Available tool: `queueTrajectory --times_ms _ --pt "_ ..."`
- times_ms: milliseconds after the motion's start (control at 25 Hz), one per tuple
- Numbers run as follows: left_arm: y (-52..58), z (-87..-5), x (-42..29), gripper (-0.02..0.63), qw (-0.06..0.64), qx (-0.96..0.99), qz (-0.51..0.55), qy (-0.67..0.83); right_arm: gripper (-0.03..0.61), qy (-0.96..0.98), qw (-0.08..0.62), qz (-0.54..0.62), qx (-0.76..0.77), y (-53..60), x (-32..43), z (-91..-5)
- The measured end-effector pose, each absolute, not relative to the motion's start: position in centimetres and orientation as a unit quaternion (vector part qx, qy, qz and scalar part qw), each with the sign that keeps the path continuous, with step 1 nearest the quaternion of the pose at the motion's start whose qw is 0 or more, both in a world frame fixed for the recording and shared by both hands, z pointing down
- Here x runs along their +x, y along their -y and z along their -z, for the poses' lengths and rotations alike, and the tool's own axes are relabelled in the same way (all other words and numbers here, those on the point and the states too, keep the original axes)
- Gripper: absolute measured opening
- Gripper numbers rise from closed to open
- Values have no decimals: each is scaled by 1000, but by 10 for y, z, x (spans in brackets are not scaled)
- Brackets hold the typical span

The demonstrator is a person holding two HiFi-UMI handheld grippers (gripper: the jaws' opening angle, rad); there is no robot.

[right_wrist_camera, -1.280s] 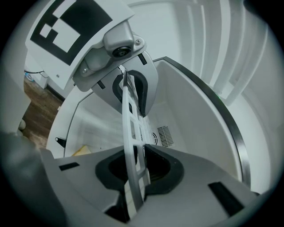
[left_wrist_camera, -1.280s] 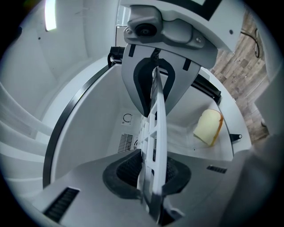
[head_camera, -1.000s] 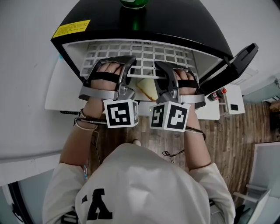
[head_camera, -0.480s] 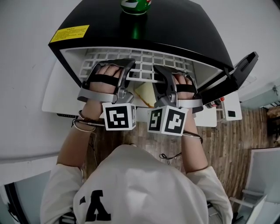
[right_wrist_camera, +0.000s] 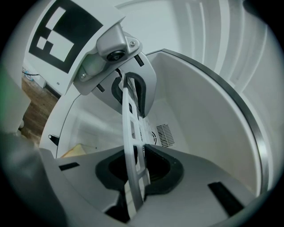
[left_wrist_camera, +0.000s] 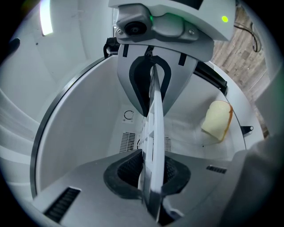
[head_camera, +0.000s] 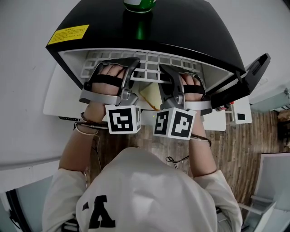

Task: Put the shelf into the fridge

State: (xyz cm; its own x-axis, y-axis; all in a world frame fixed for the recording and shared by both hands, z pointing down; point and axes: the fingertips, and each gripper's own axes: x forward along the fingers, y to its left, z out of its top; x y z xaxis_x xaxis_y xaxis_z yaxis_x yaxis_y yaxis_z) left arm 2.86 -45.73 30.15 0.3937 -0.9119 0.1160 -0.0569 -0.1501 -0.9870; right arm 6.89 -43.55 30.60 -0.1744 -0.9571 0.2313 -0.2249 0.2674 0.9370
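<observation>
My left claw [left_wrist_camera: 151, 133] and right claw [right_wrist_camera: 133, 137] are each clamped on the white grid shelf [head_camera: 152, 68], partway inside the black fridge [head_camera: 181, 31]. Its yellow top label [head_camera: 68, 32] is too small to read. Only the gripper views show rear vents [left_wrist_camera: 128, 142]; only the head view the green bottle [head_camera: 139, 4].

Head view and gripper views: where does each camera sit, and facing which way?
Head view: on the person's head, looking steeply down at the fridge; forearms, left tool and right tool show.
Left gripper view: on the left tool, looking into the fridge along jaws shut on the shelf; right tool at top.
Right gripper view: on the right tool, likewise; left tool at top.
Shared by all: the shelf and bread slice.
</observation>
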Motion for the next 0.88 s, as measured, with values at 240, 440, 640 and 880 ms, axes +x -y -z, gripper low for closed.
queueTrajectory --times_ms 240,440,640,880 --pt "458 -301 28 41 534 -639 403 -379 72 653 455 402 453 436 69 -306" --pt "459 -302 29 40 536 -637 404 -380 72 652 457 403 451 436 69 -306" --pt "460 -301 29 40 541 -630 404 -383 72 651 455 406 452 436 69 -306" --pt "462 -301 28 40 539 -629 406 -386 69 646 454 412 454 437 68 -305"
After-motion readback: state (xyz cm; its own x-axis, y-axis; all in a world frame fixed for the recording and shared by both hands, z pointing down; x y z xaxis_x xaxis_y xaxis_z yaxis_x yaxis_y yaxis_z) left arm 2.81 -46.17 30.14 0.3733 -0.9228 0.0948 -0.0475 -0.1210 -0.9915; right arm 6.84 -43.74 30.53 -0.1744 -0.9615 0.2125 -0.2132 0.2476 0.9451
